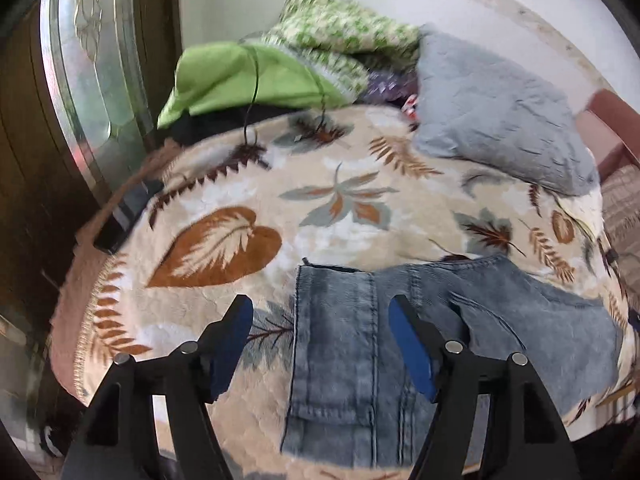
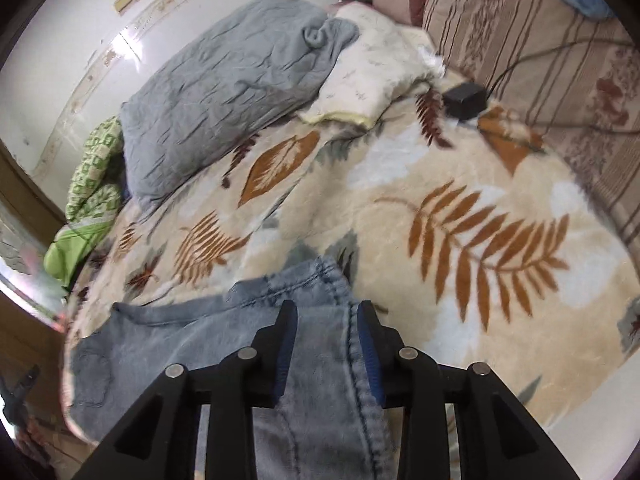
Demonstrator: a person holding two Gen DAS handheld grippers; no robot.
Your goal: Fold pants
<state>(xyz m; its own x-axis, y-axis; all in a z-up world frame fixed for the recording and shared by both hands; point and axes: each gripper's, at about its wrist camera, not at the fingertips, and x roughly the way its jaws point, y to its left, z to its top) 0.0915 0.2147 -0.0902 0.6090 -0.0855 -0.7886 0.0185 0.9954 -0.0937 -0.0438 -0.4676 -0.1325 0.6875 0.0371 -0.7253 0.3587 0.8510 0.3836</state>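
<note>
the pants [image 1: 360, 344], faded blue denim, lie flat on a leaf-patterned blanket [image 1: 224, 208]. in the left wrist view one leg runs lengthwise straight away from the fingers, its hem at the far end, squared off; a second portion spreads off to the right of the fingers. the left gripper [image 1: 320, 320] has its jaws wide apart, nothing pressed between the blue pads; the leg lies below and between them, its left edge nearer the left finger.

in the right wrist view the right gripper [image 2: 327, 320] has its jaws partly apart, with the denim running between and under them; a dark stitched seam lies just inside the right finger. whether the pads touch the cloth cannot be told. the denim's far edge curls just beyond the fingertips, and more of it spreads to the left.

beyond the fingers: a grey pillow [image 2: 224, 92], a green patterned bundle [image 1: 344, 28], a small black box [image 2: 464, 98] with cable, a white wall [image 2: 72, 60].
</note>
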